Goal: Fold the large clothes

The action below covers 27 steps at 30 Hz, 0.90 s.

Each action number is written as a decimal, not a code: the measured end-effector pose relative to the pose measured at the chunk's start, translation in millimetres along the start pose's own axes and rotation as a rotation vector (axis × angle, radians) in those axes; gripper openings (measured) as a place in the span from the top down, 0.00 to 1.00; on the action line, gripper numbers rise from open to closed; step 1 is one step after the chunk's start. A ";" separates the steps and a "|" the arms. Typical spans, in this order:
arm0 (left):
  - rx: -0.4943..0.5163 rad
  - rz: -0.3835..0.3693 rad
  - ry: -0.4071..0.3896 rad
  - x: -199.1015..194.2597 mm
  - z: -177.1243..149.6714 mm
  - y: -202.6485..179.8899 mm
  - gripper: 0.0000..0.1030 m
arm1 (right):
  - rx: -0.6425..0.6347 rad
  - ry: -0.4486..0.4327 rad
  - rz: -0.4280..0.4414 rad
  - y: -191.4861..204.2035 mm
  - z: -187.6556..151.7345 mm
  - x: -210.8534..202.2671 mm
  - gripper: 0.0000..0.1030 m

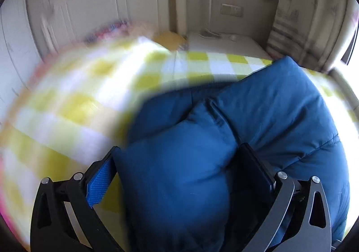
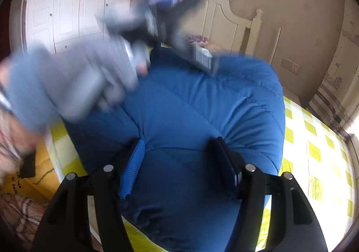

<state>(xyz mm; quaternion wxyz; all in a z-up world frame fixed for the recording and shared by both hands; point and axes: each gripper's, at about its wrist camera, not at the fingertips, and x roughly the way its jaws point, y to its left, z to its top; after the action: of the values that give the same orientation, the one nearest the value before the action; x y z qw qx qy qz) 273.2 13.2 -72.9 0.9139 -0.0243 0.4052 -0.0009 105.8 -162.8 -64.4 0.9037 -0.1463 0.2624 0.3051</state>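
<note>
Right wrist view: blue puffer jacket [image 2: 190, 106] fills mid-frame on the checked bedspread [image 2: 314, 139].
Soft, bulky, springy; grip at quilted seams. Right gripper [image 2: 179, 169] and left gripper [image 1: 177, 169] each straddle padding, jaws apparently clenched on it.

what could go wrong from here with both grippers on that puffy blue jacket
1. The left gripper pinches only a puffy bulge of the blue jacket; slick padding may squeeze out.
2. The right gripper straddles thick padding with wide jaws; whether the pads press is unclear, so it may grab little fabric.
3. The jacket lies near the edge of the checked bedspread; a tug might drag it off.
</note>
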 end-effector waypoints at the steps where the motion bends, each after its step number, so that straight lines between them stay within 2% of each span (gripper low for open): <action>1: -0.059 -0.011 -0.005 -1.9 -1.8 12.8 0.04 | -0.007 -0.002 0.014 0.1 1.0 -3.0 0.38; 2: -0.084 0.000 -0.016 -5.1 -3.6 19.2 0.04 | -0.015 0.004 0.030 -1.9 3.9 -4.9 0.38; 4: -0.068 0.020 -0.025 -6.0 -7.0 19.1 0.04 | 0.023 -0.014 0.067 -18.8 12.9 -14.3 0.40; 6: -0.061 0.030 -0.026 -6.6 -8.0 17.1 0.04 | 0.096 -0.088 0.020 -51.1 28.2 -25.7 0.41; 8: -0.055 0.039 -0.024 -6.5 -8.9 15.1 0.04 | 0.138 -0.130 -0.039 -81.1 44.9 -28.2 0.59; 9: -0.054 0.039 -0.022 -6.2 -9.0 14.8 0.04 | 0.152 -0.136 -0.059 -99.2 57.0 -22.3 0.64; 11: -0.050 0.042 -0.015 -6.8 -9.0 13.9 0.04 | 0.136 -0.099 -0.079 -123.3 80.8 1.9 0.75; 16: -0.036 0.057 -0.011 -6.8 -8.6 12.0 0.04 | 0.063 -0.017 -0.052 -151.4 127.6 81.9 0.76; 17: -0.037 0.056 -0.009 -5.9 -8.2 12.4 0.04 | 0.048 0.038 -0.033 -155.0 130.0 106.2 0.75; 18: -0.043 0.061 -0.008 -5.9 -7.7 13.5 0.04 | 0.042 0.177 0.019 -160.1 120.3 154.3 0.75; 19: -0.048 0.070 0.000 -4.8 -6.1 15.2 0.04 | 0.045 0.204 0.052 -161.6 112.3 173.8 0.75; 21: -0.023 0.076 0.029 1.5 -3.2 13.4 0.04 | 0.116 0.210 0.132 -173.7 109.8 188.8 0.75; 24: 0.041 0.116 0.058 2.4 1.6 4.4 0.04 | 0.080 0.251 0.129 -172.7 113.8 193.9 0.75; 25: 0.089 0.148 0.045 -5.0 7.3 -2.4 0.04 | 0.079 0.252 0.124 -171.0 113.2 193.2 0.75; 26: 0.094 0.137 0.019 -13.8 12.5 -4.9 0.04 | 0.074 0.251 0.113 -170.6 113.5 195.2 0.75; 27: 0.071 0.094 -0.017 -24.9 18.7 -3.6 0.04 | 0.074 0.248 0.110 -168.2 111.8 194.7 0.75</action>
<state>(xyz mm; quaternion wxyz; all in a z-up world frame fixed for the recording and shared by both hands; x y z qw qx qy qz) 270.4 11.0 -41.8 0.9167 0.0270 0.3977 0.0278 386.2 -152.6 -65.0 0.8510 -0.1350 0.3906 0.3240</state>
